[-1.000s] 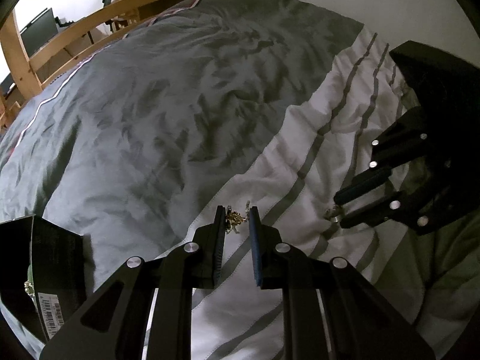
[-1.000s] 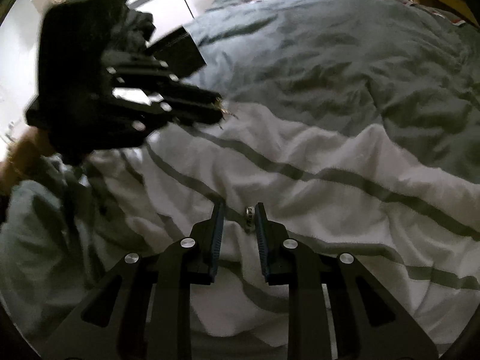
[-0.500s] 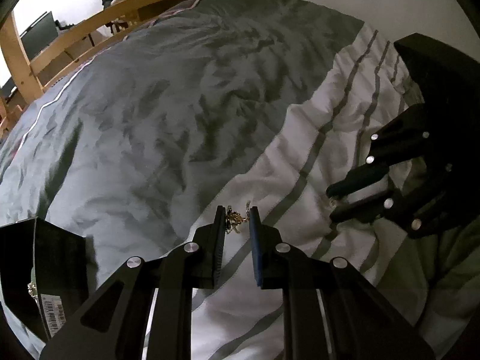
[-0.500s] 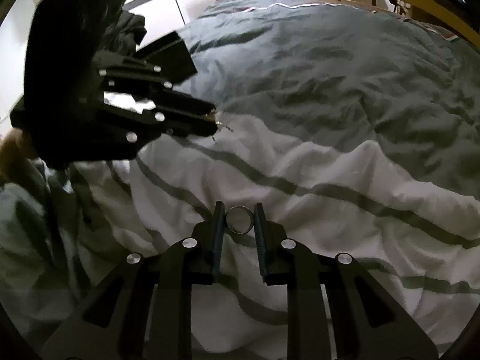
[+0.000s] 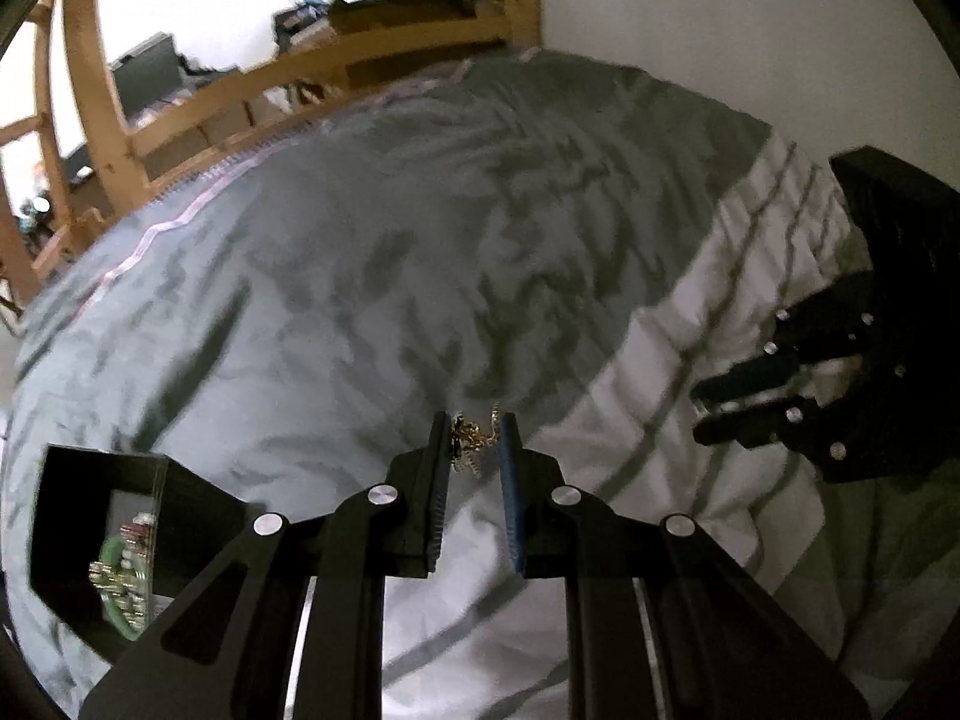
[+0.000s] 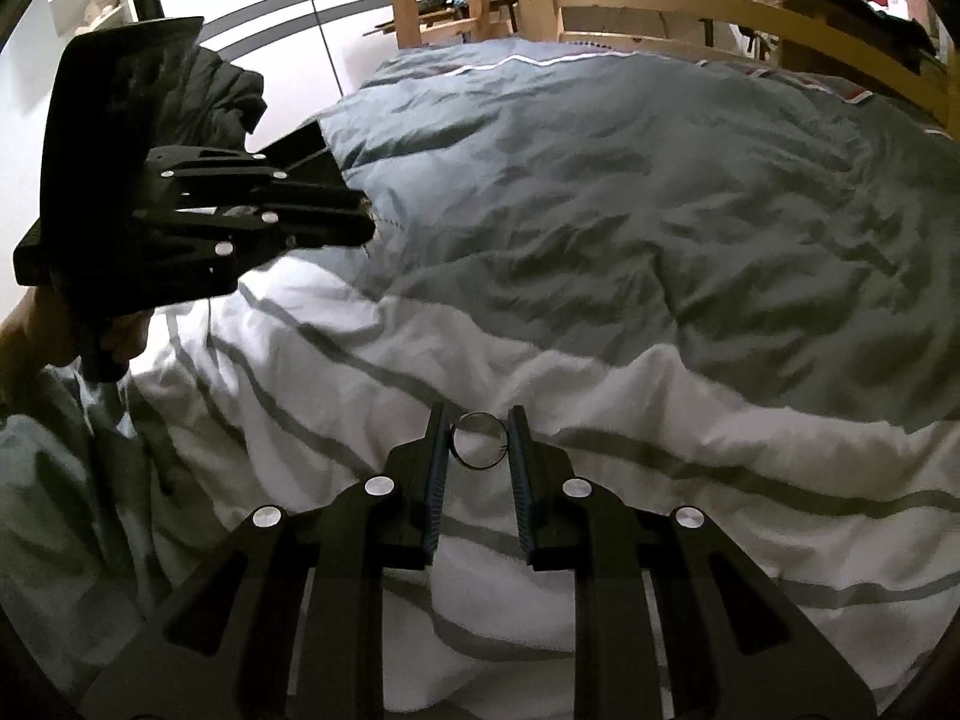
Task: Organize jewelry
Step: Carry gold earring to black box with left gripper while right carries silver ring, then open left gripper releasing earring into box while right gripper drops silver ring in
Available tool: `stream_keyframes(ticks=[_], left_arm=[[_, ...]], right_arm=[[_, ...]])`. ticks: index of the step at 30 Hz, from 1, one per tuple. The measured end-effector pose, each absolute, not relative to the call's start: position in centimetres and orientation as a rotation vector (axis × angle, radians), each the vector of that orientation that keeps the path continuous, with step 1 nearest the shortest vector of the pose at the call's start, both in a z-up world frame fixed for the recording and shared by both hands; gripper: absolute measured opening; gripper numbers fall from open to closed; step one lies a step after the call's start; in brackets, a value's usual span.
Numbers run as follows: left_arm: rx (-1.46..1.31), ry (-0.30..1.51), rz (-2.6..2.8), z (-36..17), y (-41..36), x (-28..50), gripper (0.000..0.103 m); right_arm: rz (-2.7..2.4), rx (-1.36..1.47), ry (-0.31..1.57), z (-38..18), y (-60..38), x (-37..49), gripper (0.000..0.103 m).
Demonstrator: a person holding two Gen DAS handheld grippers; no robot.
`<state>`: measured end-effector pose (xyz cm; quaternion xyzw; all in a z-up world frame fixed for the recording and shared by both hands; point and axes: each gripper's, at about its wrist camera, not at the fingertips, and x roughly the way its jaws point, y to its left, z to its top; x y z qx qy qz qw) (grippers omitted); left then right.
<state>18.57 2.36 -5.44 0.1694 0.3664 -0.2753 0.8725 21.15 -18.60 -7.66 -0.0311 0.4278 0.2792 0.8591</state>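
Over a bed with a grey and white striped duvet [image 5: 372, 276], both grippers hang clear of the fabric, each with a piece of jewelry. Farthest left in the left wrist view, a black box [image 5: 78, 516] rests on the duvet, open toward the camera, with a green card of small pieces [image 5: 123, 576] inside it. Right of the box, the left gripper [image 5: 475, 438] has its jaws narrow, pinching a small tangle of gold chain [image 5: 474, 435] at the tips, above the seam where grey meets white. Further right, above the white striped part, the right gripper [image 6: 479, 441] is closed narrowly on a silver ring [image 6: 479, 441], which stands on edge between the pads, its hole facing the camera. Behind the bed runs a wooden bed frame [image 6: 690, 0], blurred in the left view.
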Motion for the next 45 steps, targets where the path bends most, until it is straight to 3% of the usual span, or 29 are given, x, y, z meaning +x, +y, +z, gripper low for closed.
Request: stream_keyframes(ticks=[8, 23, 35, 45], left_arm=[[0.279, 0.634, -0.428, -1.6, 5.2, 18.9, 0.015], [0.050, 0.567, -0.173, 1.4, 15.4, 19.9, 0.015], [-0.110, 0.585, -0.133, -0.4, 22.2, 19.7, 0.015], [-0.143, 0.620, -0.190, -3.3, 25.0, 19.7, 0.015]], right_arm=[[0.562, -0.079, 0.852, -5.9, -17.6, 21.1, 0.020], [0.588, -0.150, 0.739, -0.6, -11.4, 22.5, 0.020], [0.687, -0.209, 0.683, 2.1, -1.8, 25.3, 0.020], [0.726, -0.240, 0.685, 0.5, 4.4, 27.4, 0.020]])
